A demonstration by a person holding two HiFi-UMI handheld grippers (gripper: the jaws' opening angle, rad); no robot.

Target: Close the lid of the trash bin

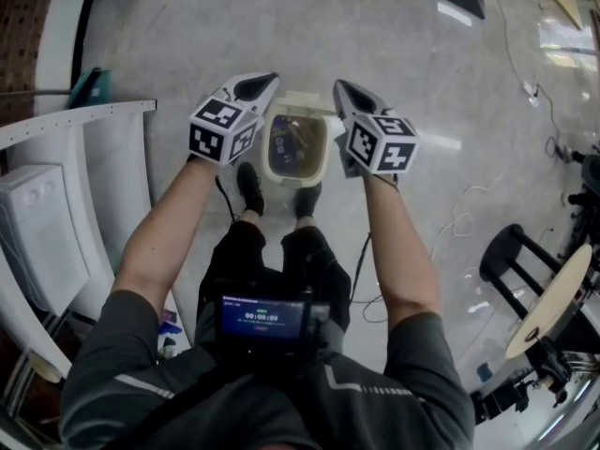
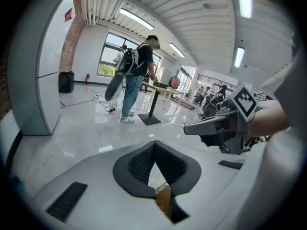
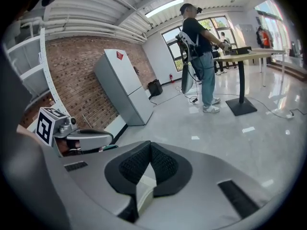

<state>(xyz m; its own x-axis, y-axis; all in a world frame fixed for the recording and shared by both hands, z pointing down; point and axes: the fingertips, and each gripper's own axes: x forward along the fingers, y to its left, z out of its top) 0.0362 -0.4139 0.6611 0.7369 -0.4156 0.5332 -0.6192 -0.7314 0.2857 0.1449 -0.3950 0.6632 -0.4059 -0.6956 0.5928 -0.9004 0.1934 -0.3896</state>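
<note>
A cream trash bin (image 1: 295, 146) stands on the floor just beyond the person's shoes, its mouth uncovered and dark rubbish inside. Its lid (image 1: 302, 102) stands raised at the far rim. My left gripper (image 1: 265, 86) hovers over the bin's left side and my right gripper (image 1: 343, 90) over its right side, both pointing away from the person. Each has its pads meeting at the tip with nothing held. In the left gripper view the left gripper (image 2: 154, 145) shows the bin's brown inside (image 2: 164, 199) below its pads. The right gripper (image 3: 149, 145) has the bin's pale rim (image 3: 144, 188) beneath it.
White shelving and a cabinet (image 1: 56, 204) line the left side. A round table (image 1: 555, 300) and a black stool (image 1: 511, 251) stand at the right, with cables (image 1: 459, 216) across the floor. Farther off, a person (image 3: 199, 47) with a backpack stands at a table; a grey cabinet (image 3: 122, 87) stands against the brick wall.
</note>
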